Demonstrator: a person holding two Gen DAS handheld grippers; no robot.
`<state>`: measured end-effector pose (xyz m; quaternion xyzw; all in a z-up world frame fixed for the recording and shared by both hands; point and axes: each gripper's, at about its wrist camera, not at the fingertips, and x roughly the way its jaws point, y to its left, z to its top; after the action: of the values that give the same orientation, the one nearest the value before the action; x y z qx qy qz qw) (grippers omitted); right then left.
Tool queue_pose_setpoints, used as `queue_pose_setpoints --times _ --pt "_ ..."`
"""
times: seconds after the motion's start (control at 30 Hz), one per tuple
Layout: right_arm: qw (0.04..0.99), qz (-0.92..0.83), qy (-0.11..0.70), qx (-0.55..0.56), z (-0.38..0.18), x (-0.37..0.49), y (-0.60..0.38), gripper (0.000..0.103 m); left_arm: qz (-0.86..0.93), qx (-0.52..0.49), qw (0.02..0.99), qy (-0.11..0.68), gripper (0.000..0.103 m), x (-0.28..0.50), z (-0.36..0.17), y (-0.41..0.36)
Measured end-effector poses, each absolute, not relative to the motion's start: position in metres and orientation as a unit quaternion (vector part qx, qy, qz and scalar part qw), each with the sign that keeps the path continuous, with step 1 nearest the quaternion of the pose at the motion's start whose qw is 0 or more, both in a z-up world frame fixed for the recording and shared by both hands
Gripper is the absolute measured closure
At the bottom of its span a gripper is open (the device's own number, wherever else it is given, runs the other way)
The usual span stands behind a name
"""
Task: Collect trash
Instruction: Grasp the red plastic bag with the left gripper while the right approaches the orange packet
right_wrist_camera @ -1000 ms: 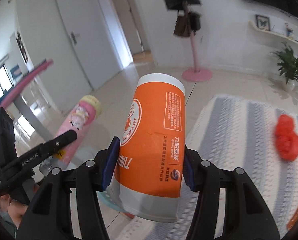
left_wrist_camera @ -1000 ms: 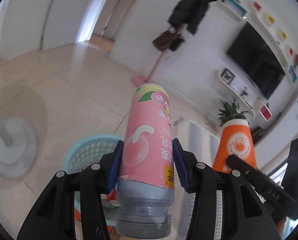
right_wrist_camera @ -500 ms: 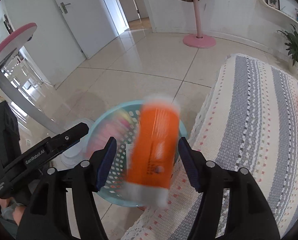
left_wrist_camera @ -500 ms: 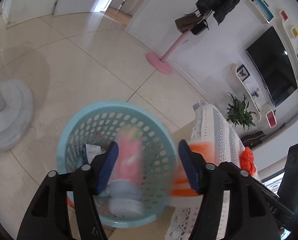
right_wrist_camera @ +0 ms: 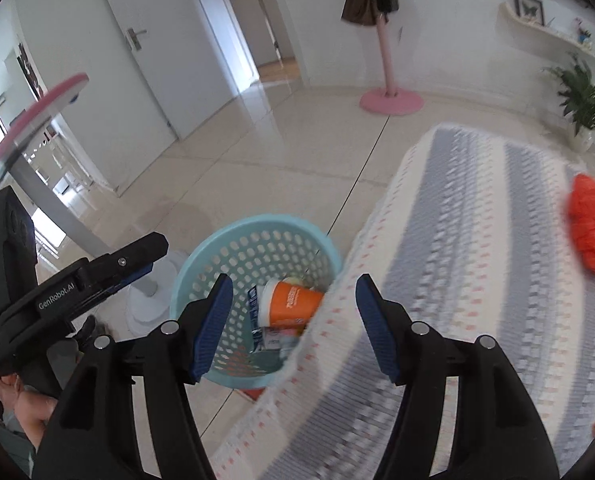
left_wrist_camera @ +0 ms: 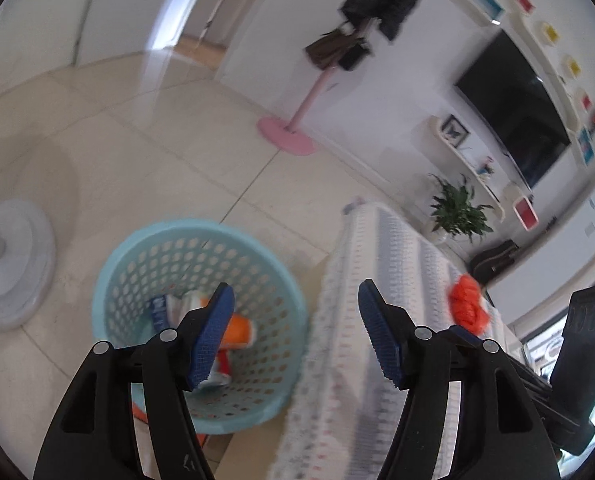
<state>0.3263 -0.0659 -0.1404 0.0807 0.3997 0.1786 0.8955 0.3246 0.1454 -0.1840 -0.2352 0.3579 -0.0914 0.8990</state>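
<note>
Both the left claw and right claw gape wide and empty; the crumpled orange bag at two o'clock looks light and soft, best pinched at its bunched middle.

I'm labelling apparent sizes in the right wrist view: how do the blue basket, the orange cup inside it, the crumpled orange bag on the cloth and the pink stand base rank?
1. Blue basket
2. Crumpled orange bag
3. Orange cup and pink stand base: too alike to rank; the base is much farther away.
</note>
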Motion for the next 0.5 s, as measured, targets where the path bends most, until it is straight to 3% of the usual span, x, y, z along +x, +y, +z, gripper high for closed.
queue_pose_setpoints --times 0.2,0.5 --pt "0.929 0.141 0.336 0.070 -0.096 0.282 -0.135 0.043 -0.139 -0.180 0.919 0.322 0.039 0.309 -0.130 0.078" --pt "0.945 -0.020 0.324 0.034 -0.107 0.217 -0.299 0.043 -0.231 -0.118 0.922 0.288 0.011 0.296 -0.089 -0.067"
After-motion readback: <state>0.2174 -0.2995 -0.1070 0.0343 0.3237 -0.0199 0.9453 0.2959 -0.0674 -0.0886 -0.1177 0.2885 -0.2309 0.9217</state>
